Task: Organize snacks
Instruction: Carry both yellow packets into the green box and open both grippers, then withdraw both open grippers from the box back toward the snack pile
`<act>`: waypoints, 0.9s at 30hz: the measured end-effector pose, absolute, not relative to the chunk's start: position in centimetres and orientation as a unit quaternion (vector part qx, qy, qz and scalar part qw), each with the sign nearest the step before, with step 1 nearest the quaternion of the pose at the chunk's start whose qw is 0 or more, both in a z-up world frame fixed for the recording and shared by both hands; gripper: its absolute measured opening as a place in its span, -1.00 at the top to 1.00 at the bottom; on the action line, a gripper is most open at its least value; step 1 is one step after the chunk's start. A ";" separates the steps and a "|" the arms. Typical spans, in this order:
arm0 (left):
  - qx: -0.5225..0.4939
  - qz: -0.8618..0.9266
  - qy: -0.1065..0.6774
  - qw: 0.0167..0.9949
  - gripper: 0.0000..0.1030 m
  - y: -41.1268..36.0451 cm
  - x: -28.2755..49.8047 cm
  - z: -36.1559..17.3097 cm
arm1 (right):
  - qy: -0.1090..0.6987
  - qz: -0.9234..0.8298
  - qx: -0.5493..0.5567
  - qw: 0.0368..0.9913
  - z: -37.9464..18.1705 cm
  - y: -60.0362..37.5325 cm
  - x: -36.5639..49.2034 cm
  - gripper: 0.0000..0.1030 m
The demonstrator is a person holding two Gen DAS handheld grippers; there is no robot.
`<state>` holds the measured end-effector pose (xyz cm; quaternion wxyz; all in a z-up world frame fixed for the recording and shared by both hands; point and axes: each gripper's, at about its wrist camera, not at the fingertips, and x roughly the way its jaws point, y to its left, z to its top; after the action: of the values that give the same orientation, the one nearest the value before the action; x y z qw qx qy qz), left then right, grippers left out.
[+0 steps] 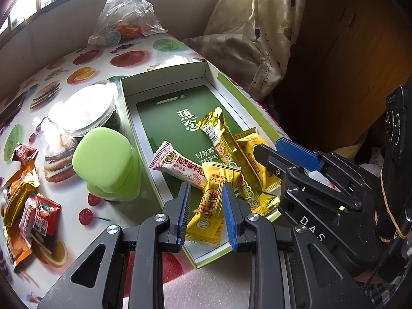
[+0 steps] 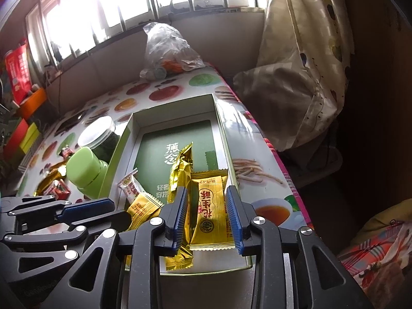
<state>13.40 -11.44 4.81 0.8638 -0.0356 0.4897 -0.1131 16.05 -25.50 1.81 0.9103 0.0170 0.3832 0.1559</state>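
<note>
A shallow white box with a green floor (image 1: 164, 110) (image 2: 180, 134) lies on the fruit-print table. In it are several snacks: a yellow packet (image 1: 213, 206) (image 2: 144, 209), a pink-white nougat bar (image 1: 177, 164) (image 2: 130, 186), a long gold bar (image 1: 226, 141) (image 2: 181, 170) and another yellow packet (image 1: 257, 159) (image 2: 211, 208). My left gripper (image 1: 207, 213) is open, its fingers straddling the near yellow packet. My right gripper (image 2: 207, 221) is open around the other yellow packet; it also shows in the left wrist view (image 1: 291, 154). More red and gold snacks (image 1: 28, 200) (image 2: 55, 182) lie on the table to the left.
A green-capped bottle (image 1: 108, 164) (image 2: 86, 172) and a silver-lidded jar (image 1: 87, 110) (image 2: 99, 134) stand just left of the box. A plastic bag (image 1: 126, 13) (image 2: 167, 51) sits at the far table edge. Curtain and bedding (image 1: 257, 25) hang to the right.
</note>
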 end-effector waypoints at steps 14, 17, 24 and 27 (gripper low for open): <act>-0.036 -0.109 0.470 0.875 0.23 -10.6 11.9 6.3 | 0.373 0.146 0.025 0.916 3.3 -25.6 14.6 0.30; -0.028 -0.103 0.458 0.882 0.23 -10.4 11.3 7.0 | 0.367 0.147 0.025 0.918 3.8 -25.4 13.8 0.28; -0.033 -0.091 0.444 0.891 0.23 -8.9 9.9 7.9 | 0.359 0.153 0.028 0.920 4.8 -24.5 12.6 0.26; -0.036 -0.084 0.440 0.894 0.23 -8.1 9.4 8.2 | 0.356 0.158 0.027 0.921 5.2 -23.7 12.0 0.26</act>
<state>9.39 -8.13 8.18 0.8936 -0.0359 0.4395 -0.0839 12.03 -23.73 5.19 0.9206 0.0266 0.3560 0.1581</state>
